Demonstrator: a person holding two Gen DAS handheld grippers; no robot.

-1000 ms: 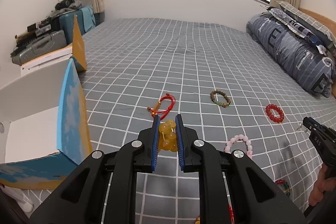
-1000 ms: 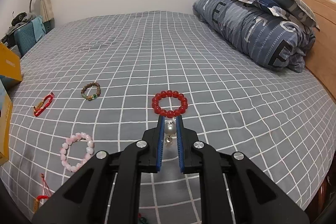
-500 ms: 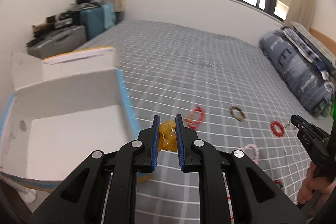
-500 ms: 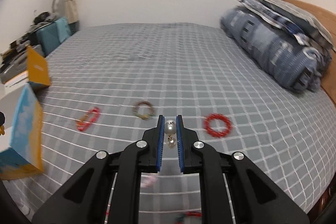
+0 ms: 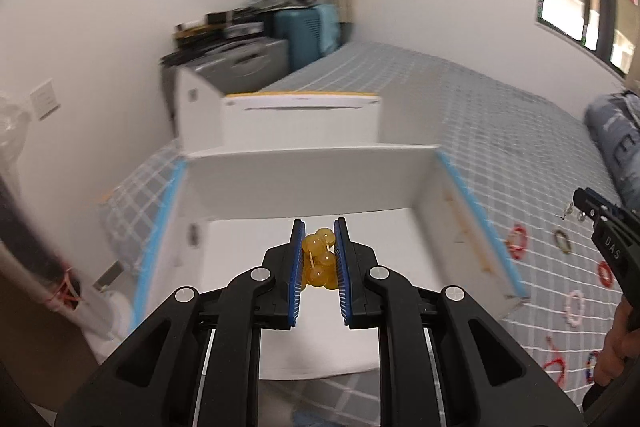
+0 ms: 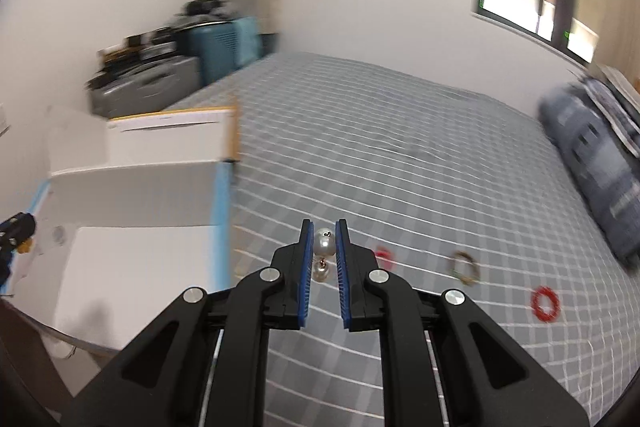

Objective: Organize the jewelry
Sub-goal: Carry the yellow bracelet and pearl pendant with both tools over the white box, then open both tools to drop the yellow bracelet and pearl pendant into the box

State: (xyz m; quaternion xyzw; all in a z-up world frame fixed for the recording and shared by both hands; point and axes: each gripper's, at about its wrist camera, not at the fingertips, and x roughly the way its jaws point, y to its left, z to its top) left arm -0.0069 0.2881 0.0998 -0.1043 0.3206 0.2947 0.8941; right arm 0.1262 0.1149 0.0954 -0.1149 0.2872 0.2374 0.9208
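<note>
The left hand-held gripper [image 5: 319,259] is clamped on a bunched yellow bead bracelet [image 5: 319,259] and hangs over the open white cardboard box [image 5: 312,183], with the bare box floor right under its tips. The right hand-held gripper [image 6: 323,255] pinches a pearl earring [image 6: 324,246], a second small pearl dangling below, and sits over the grey checked bed [image 6: 400,155], just beside the box's blue-edged wall. To do this step well, I'd judge the left should lower closer to the box floor before letting go, so the beads land softly and don't roll. The right needs to cross the wall before opening; that earring is tiny and easily lost on the bedspread. A red bead bracelet [image 6: 545,303] and a brown one [image 6: 464,267] lie on the bed, not yet collected.
</note>
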